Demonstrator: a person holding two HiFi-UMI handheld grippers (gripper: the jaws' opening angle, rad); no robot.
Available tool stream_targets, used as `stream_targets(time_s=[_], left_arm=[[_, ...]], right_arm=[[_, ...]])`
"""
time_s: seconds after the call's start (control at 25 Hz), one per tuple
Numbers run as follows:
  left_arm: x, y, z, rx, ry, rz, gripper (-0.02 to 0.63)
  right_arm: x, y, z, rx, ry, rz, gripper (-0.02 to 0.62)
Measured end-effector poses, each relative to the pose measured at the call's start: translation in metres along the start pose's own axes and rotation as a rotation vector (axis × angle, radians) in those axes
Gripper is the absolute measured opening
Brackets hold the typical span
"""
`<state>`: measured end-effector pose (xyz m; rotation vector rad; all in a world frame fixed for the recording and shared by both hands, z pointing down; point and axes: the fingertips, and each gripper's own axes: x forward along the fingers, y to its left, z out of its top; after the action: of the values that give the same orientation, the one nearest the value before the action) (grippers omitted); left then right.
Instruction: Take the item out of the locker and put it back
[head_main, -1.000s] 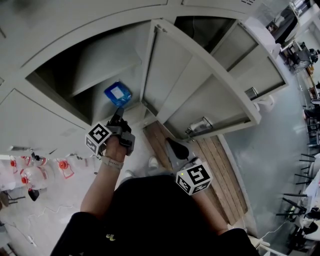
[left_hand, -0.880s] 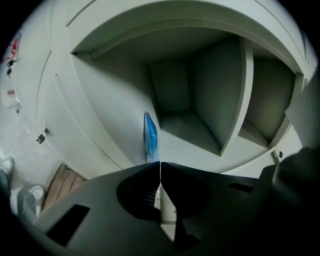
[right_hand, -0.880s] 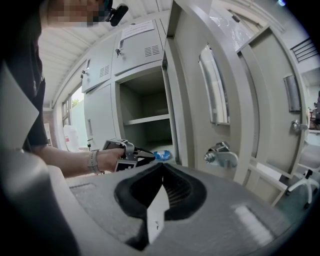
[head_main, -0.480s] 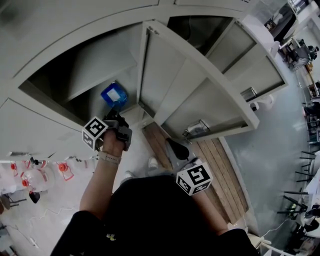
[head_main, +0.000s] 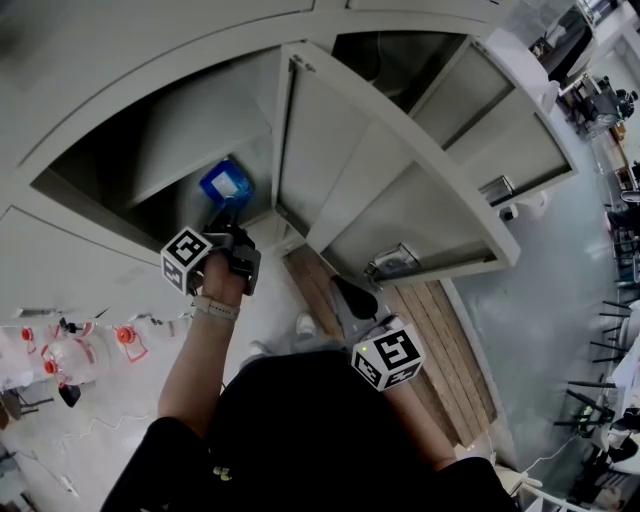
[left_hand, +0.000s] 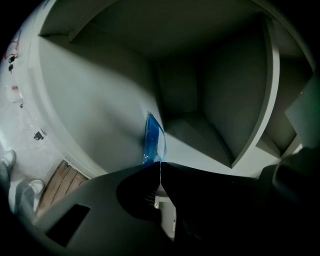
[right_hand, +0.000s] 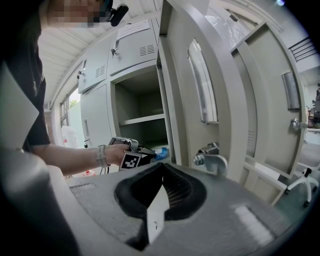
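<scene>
Locker interior (head_main: 190, 120); left gripper (head_main: 226, 213) outstretched on blue packet (head_main: 224, 183)

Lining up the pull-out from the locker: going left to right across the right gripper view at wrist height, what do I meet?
wristband → left gripper → blue packet → metal latch

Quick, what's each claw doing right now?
Left claw: closed, pinching the blue packet.
Right claw: closed, holding nothing.

One blue packet (head_main: 226, 185), two claws (left_hand: 160, 164) (right_hand: 162, 165)
</scene>
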<state>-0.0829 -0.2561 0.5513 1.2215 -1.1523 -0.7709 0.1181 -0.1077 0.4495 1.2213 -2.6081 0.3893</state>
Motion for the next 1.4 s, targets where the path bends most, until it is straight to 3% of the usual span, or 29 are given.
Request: stream_targets(time_s=[0.44, 0.84, 1.2, 1.4], left_arm=[[-0.013, -0.006, -0.011, 0.008, 0.040, -0.034, 0.008], [-0.060, -0.028, -0.030, 0.135, 0.122, -0.153, 0.008], [-0.109, -0.031, -0.037, 0.426, 0.155, -0.151, 0.008], [-0.138, -0.035, -0.035, 0.705, 0.132, -0.106, 0.008]], right_arm=[[-0.003, 0.005, 0.000, 0.007, -0.007, 0.001, -0.003], [0.008, 0.033, 0.002, 0.000, -0.013, 0.075, -0.003], [0.029, 0.062, 0.005, -0.016, -0.015, 0.177, -0.003], [0.041, 0.076, 0.009, -0.025, -0.015, 0.235, -0.003]])
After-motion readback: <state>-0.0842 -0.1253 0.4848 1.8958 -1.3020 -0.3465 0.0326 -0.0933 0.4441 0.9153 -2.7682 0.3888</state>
